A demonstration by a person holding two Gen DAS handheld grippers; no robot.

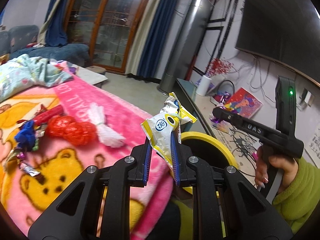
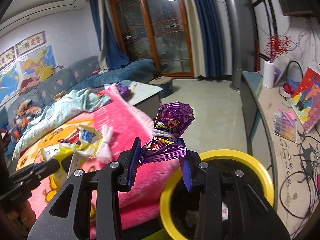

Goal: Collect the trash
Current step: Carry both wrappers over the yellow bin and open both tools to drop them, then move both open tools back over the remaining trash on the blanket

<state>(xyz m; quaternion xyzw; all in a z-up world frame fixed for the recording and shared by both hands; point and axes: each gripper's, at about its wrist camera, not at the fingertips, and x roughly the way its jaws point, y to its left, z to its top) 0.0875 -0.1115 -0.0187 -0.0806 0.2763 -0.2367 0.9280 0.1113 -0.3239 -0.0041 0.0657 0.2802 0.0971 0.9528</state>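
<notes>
Two light, crinkly wrappers: left gripper [image 1: 161,152] fingers clamp the yellow wrapper [image 1: 167,127], right gripper [image 2: 160,160] fingers pinch the purple wrapper [image 2: 170,132], above the yellow-rimmed bin [image 2: 258,166].

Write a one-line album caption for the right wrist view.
Right gripper holds a purple wrapper beside the yellow-rimmed bin.

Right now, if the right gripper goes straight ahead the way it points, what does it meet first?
Probably nothing close: past the purple wrapper the right gripper holds lies open floor between pink blanket and yellow bin. Depth is unclear.
</notes>
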